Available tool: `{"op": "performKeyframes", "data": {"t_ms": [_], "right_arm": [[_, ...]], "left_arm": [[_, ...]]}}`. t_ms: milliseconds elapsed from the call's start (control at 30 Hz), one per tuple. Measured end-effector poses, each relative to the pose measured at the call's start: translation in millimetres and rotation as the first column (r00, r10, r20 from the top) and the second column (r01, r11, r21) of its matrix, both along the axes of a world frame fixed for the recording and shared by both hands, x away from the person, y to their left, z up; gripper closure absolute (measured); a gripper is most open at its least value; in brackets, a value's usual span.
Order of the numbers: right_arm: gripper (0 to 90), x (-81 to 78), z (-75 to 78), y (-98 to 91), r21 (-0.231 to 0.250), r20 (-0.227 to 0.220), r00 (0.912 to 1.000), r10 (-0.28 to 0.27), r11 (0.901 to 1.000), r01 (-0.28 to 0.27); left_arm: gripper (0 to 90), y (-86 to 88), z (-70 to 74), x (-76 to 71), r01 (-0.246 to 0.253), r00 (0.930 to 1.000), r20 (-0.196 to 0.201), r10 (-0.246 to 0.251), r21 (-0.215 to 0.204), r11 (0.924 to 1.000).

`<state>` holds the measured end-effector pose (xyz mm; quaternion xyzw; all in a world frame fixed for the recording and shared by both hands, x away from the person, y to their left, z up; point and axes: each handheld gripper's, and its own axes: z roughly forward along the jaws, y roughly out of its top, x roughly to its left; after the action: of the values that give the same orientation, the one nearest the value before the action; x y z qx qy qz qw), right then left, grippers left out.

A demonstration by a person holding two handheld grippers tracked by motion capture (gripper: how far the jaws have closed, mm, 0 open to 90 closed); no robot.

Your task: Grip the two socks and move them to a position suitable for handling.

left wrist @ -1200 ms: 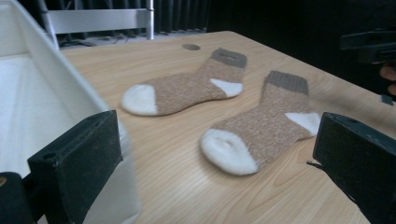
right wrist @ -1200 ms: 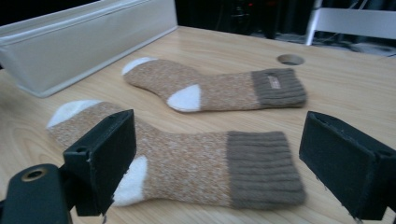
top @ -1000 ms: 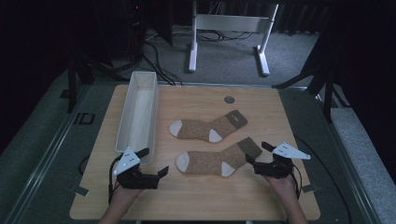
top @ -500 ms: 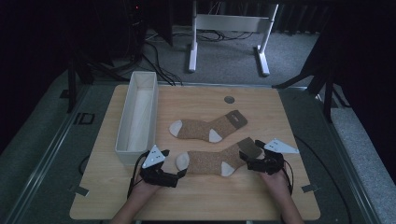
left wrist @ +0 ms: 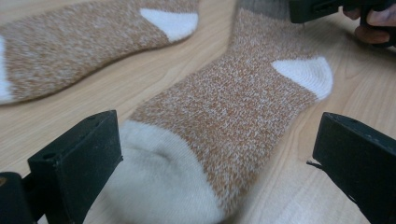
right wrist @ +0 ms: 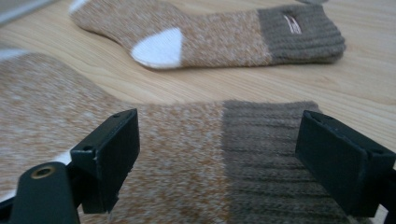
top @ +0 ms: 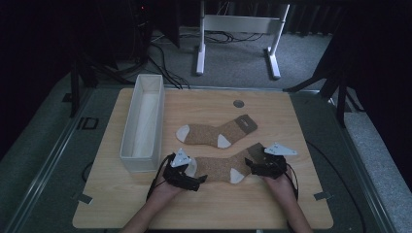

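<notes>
Two tan socks with white toes and heels and brown cuffs lie flat on the wooden table (top: pixel 301 126). The far sock (top: pixel 214 133) (right wrist: pixel 210 32) (left wrist: pixel 70 46) lies apart from both grippers. The near sock (top: pixel 218 166) stretches between them. My left gripper (top: pixel 194 178) (left wrist: pixel 219 163) is open, its jaws on either side of the near sock's white toe (left wrist: pixel 163 182). My right gripper (top: pixel 251 167) (right wrist: pixel 219 158) is open too, jaws straddling the brown cuff (right wrist: pixel 266 154) of the same sock. In the left gripper view the right gripper (left wrist: pixel 322 9) and its hand appear at the top right.
A long white open box (top: pixel 143 121) stands along the table's left side, close to my left gripper. A small dark disc (top: pixel 238 103) lies near the far edge. A white metal stand (top: pixel 238 29) is on the floor beyond the table.
Both grippers have moved inward onto the near sock: the left one from the table's left front to the toe, the right one slightly left onto the cuff. The socks have not moved.
</notes>
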<state>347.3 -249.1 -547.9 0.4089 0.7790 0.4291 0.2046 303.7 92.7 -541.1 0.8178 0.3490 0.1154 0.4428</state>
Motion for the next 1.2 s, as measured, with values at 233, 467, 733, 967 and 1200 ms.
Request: {"op": "performKeyframes", "data": {"t_ms": [233,467,733,967,1200], "right_arm": [[17.2,8.7,-8.1,2.5,-0.052,-0.033,0.9993,-0.018,0.9985,0.016],[31.0,9.7,-8.6,8.7,-0.127,-0.066,0.997,-0.04,0.9914,0.031],[59.2,6.1,-7.4,14.3,-0.115,-0.083,0.9964,-0.02,0.9933,0.01],[72.1,1.6,-3.2,20.0,-0.121,-0.092,0.9958,0.007,0.9925,-0.018],[72.4,-13.0,10.6,25.1,-0.084,-0.078,0.9966,0.026,0.996,-0.032]], "left_arm": [[20.5,-5.6,-13.5,10.9,-0.052,0.9973,-0.048,0.056,0.068,0.9963],[37.6,-6.7,-13.5,11.6,-0.082,0.9947,-0.052,0.088,0.113,0.9902],[67.4,-5.5,-12.1,11.0,-0.111,0.9914,-0.055,0.119,0.132,0.985],[76.4,-5.3,-8.8,10.5,-0.103,0.9931,-0.042,0.11,0.133,0.9857],[76.7,10.5,7.4,7.1,-0.099,0.9941,-0.031,0.104,0.118,0.988]]}}
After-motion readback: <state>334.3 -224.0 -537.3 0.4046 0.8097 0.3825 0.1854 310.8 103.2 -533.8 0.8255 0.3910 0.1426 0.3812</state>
